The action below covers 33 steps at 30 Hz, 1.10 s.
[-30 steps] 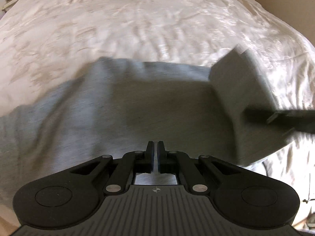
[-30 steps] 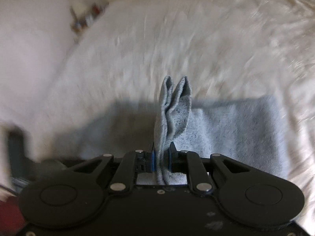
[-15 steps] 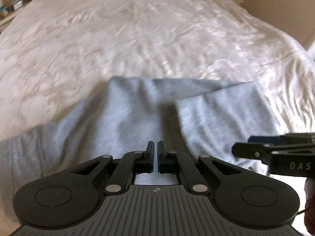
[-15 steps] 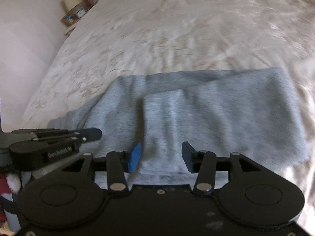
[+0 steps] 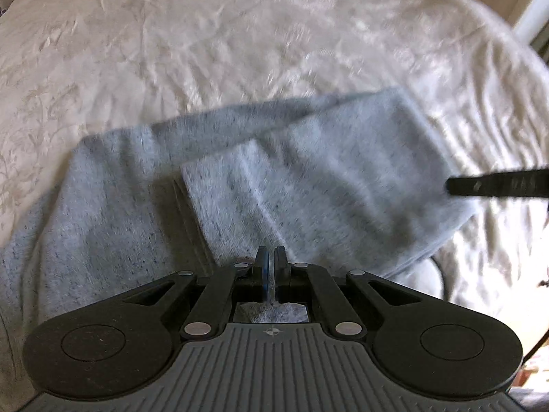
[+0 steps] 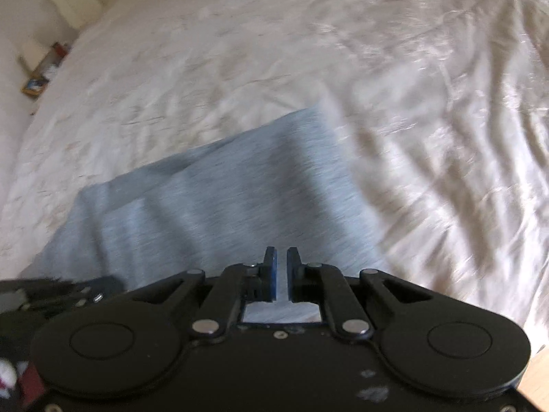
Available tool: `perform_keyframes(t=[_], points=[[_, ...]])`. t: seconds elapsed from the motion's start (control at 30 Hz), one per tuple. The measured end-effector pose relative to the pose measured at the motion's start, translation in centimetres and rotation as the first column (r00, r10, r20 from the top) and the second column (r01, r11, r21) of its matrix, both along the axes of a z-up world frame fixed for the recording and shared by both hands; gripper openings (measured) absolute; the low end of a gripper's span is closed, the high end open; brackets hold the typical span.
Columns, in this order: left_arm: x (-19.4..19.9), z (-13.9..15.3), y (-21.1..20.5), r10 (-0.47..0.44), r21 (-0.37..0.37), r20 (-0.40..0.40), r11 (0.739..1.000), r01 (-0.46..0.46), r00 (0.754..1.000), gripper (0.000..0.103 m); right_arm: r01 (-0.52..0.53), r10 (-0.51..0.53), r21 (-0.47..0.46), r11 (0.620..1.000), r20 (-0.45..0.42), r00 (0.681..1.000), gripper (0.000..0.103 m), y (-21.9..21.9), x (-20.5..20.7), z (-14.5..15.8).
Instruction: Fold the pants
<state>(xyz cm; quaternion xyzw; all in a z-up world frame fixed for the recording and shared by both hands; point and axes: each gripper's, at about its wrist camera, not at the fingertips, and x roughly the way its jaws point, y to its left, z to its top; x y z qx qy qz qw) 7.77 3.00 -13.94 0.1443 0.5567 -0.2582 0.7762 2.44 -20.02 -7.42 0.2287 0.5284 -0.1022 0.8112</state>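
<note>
Left tongs: jaws nearly together, thin slit only. Grey fabric shows behind the jaws, and a crease in the cloth runs right up to the tips, but we cannot tell whether cloth is pinched in the slit.

Right tongs: narrow gap, jaws apart. We see cloth through the gap and nothing between the pads, so they carry nothing. They sit over the near edge of the pants.

Pants: light grey knit, lying flat on the bed, partly folded, one panel laid over the layer below with its edge running diagonally. The right tongs' tips are also visible at the right end of the stack in the left view. Both views are motion-blurred, so fine edges are unclear.

Handling, our read: soft, light, limp and stretchy, no stiffness, so it sags from any single grip. Not fragile. The white sheet is smooth, so the stack may slide when dragged. We take hold at corners or a folded edge, pinching all layers together, one tong per corner.
</note>
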Motion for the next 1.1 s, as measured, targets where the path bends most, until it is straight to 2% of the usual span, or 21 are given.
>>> perform_keyframes(t=[0.07, 0.1, 0.17, 0.23, 0.37, 0.43, 0.5, 0.6, 0.7, 0.83, 0.93, 1.1], points=[[0.2, -1.8, -0.1, 0.015, 0.067, -0.023, 0.998, -0.013, 1.000, 0.004, 0.027, -0.027, -0.004, 1.000, -0.066, 0.997, 0.007, -1.4, 0.3, -1.7], [0.3, -2.4, 0.0, 0.021, 0.090, -0.023, 0.996, -0.019, 1.000, 0.004, 0.043, -0.041, 0.018, 0.999, -0.122, 0.992, 0.003, -2.1, 0.5, -3.1], [0.3, -2.7, 0.1, 0.027, 0.098, -0.020, 0.995, -0.025, 0.999, 0.004, 0.072, -0.057, 0.081, 0.994, -0.168, 0.984, 0.001, -3.3, 0.5, -4.8], [0.4, -2.6, 0.1, 0.042, 0.103, -0.022, 0.994, -0.040, 0.999, 0.003, 0.039, -0.025, 0.083, 0.996, -0.158, 0.987, 0.003, -3.5, 0.8, -4.2], [0.2, -2.1, 0.6, 0.096, 0.100, -0.024, 0.991, -0.093, 0.995, 0.003, -0.078, 0.079, 0.054, 0.996, -0.025, 0.997, 0.013, -3.1, 1.8, -1.0], [0.1, -1.7, 1.0, 0.130, 0.101, -0.020, 0.987, -0.127, 0.991, 0.003, -0.104, 0.104, 0.043, 0.994, 0.012, 0.994, 0.017, -3.0, 3.0, -0.4], [-0.1, -1.0, 1.0, 0.159, 0.105, -0.015, 0.982, -0.156, 0.987, 0.003, -0.119, 0.119, 0.041, 0.992, 0.008, 0.993, 0.018, -3.2, 4.6, -0.9], [-0.6, -0.3, 2.1, 0.209, 0.113, -0.010, 0.972, -0.206, 0.978, 0.003, -0.116, 0.118, 0.030, 0.993, -0.056, 0.991, 0.018, -3.1, 6.7, -3.2], [-1.1, 0.4, 3.9, 0.281, 0.113, -0.006, 0.954, -0.278, 0.960, 0.003, -0.148, 0.149, 0.018, 0.989, -0.085, 0.985, 0.019, -2.5, 7.8, -5.4], [-1.8, 1.5, 6.8, 0.389, 0.095, 0.011, 0.917, -0.388, 0.921, 0.003, -0.192, 0.192, 0.007, 0.981, -0.062, 0.979, 0.024, -2.2, 7.4, -5.5], [-2.0, 2.6, 9.2, 0.461, 0.093, 0.052, 0.881, -0.464, 0.886, 0.003, -0.206, 0.207, 0.018, 0.978, -0.043, 0.977, 0.026, -2.4, 6.9, -5.3], [-0.2, 3.9, 12.8, 0.525, 0.084, 0.126, 0.840, -0.536, 0.842, 0.004, -0.192, 0.192, 0.013, 0.981, -0.046, 0.980, 0.027, -2.1, 6.6, -5.0]])
